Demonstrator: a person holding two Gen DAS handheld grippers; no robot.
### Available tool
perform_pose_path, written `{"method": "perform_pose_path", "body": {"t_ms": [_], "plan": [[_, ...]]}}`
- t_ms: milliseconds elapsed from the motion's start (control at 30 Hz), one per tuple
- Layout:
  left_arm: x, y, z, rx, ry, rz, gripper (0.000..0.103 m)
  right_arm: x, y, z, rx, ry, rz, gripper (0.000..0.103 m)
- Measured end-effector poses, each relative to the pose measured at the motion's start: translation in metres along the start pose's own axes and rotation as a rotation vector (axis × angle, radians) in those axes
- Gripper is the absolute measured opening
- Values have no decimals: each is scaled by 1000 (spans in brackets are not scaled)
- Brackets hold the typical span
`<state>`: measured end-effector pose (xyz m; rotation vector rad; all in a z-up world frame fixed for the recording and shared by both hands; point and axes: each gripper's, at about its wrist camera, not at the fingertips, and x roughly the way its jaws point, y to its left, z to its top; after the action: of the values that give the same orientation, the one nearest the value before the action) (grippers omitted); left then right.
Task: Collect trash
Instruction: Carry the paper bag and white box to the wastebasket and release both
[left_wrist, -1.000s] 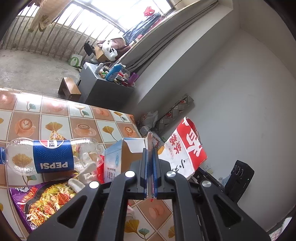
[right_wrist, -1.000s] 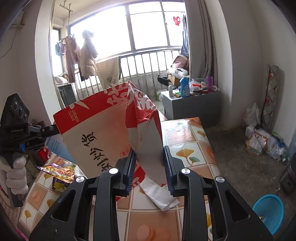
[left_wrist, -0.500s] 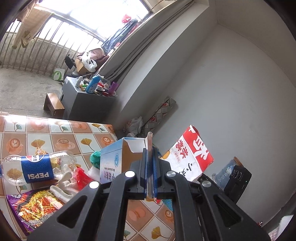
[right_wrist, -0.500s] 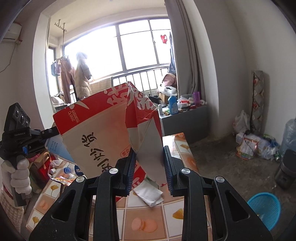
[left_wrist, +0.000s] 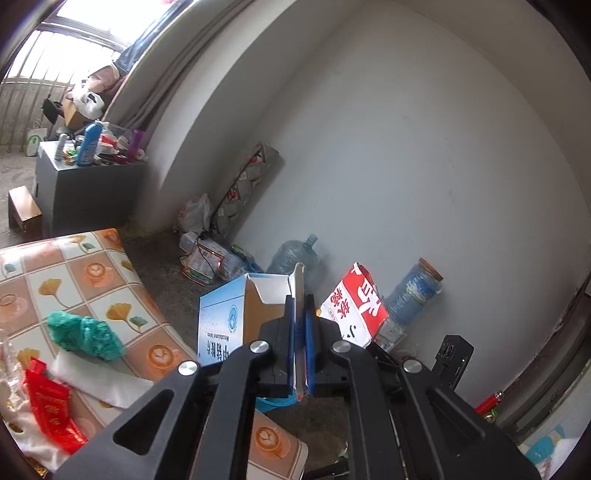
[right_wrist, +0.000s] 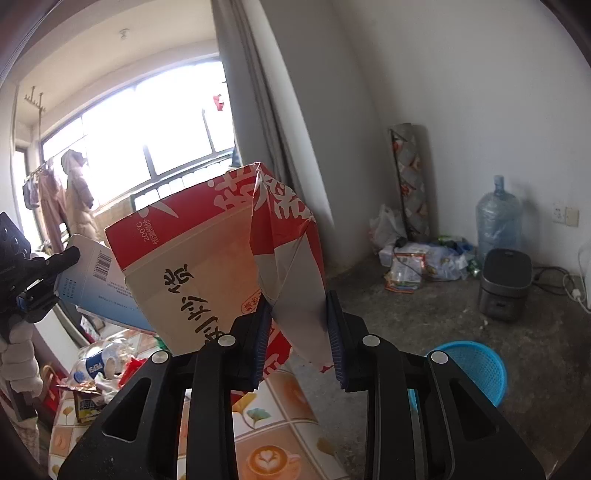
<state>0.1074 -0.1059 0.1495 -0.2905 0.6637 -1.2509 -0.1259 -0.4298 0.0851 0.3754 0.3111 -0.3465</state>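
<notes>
A blue carton (left_wrist: 236, 321) is pinched by its flap in the left gripper (left_wrist: 300, 314), jaws clenched, past the tabletop (left_wrist: 92, 273) edge. A red paper bag (right_wrist: 221, 266) is clamped in the right gripper (right_wrist: 297, 325), above the tabletop corner, near a blue basket (right_wrist: 476, 365) on the floor.

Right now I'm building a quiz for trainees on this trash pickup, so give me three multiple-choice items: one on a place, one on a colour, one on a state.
1. Where is the mesh basket?
A. on the floor beside the table
B. on the tablecloth
C. on the windowsill

2. What colour is the crumpled bag on the table?
A. yellow
B. green
C. black

3. What is the right gripper doing?
A. hanging open and empty
B. clamping a Pepsi bottle
C. clamping the red and white paper bag

Answers: 1 A, it stands on bare concrete past the table's edge. 2 B, a teal-green wad lies on the tiles. 3 C, the pads press the bag's folded side.
</notes>
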Motion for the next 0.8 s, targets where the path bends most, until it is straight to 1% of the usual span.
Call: {"method": "perform_pose_path", "body": {"t_ms": [67, 133, 200, 333, 433, 500, 633, 700, 800], "plan": [[36, -9, 0, 13, 54, -26, 4, 5, -23, -4, 52, 8, -60, 27], [74, -21, -3, 28, 109, -53, 4, 13, -46, -9, 92, 34, -148, 27], [109, -31, -6, 42, 160, -75, 4, 24, -71, -18, 146, 79, -212, 27], [179, -49, -17, 83, 248, -84, 4, 52, -121, -40, 262, 175, -310, 27], [231, -58, -26, 96, 314, -94, 4, 73, -157, -60, 352, 250, -353, 27], [264, -61, -32, 110, 349, -88, 4, 86, -179, -69, 409, 282, -358, 27], [322, -63, -44, 150, 401, -58, 4, 102, -210, -79, 488, 296, -359, 27], [345, -61, -49, 159, 420, -41, 4, 108, -218, -78, 496, 301, -389, 28], [372, -59, -50, 139, 438, -50, 4, 118, -229, -78, 494, 310, -426, 28]]}}
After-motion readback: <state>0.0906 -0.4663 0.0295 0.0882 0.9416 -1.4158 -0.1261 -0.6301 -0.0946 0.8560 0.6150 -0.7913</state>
